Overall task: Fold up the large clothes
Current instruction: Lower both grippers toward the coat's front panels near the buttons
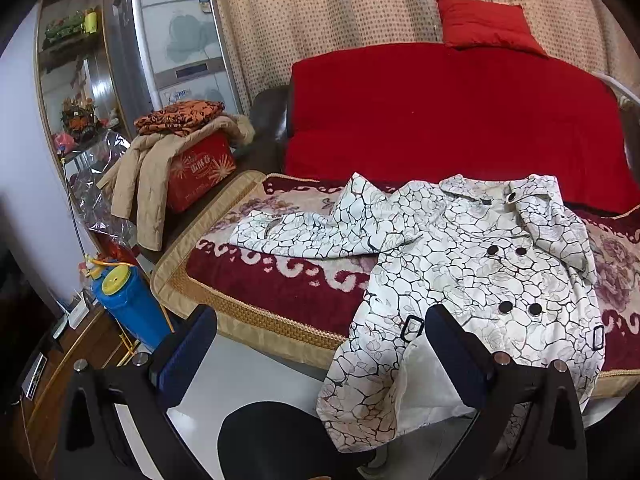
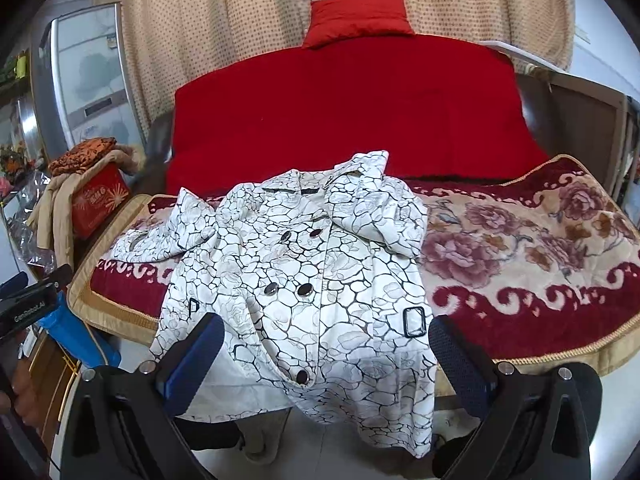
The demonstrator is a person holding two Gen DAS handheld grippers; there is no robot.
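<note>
A white coat with a black crackle print lies face up on a floral blanket, buttons showing. Its hem hangs over the front edge and one sleeve stretches left. My left gripper is open and empty, held in front of the hanging left hem, apart from it. In the right wrist view the coat fills the middle, its other sleeve folded near the collar. My right gripper is open and empty, its fingers on either side of the lower coat front, just short of it.
A red sofa cover and red cushion lie behind the blanket. A red box draped with a beige jacket stands at the left, beside a fridge. A blue container stands by the blanket's left corner. The blanket's right half is bare.
</note>
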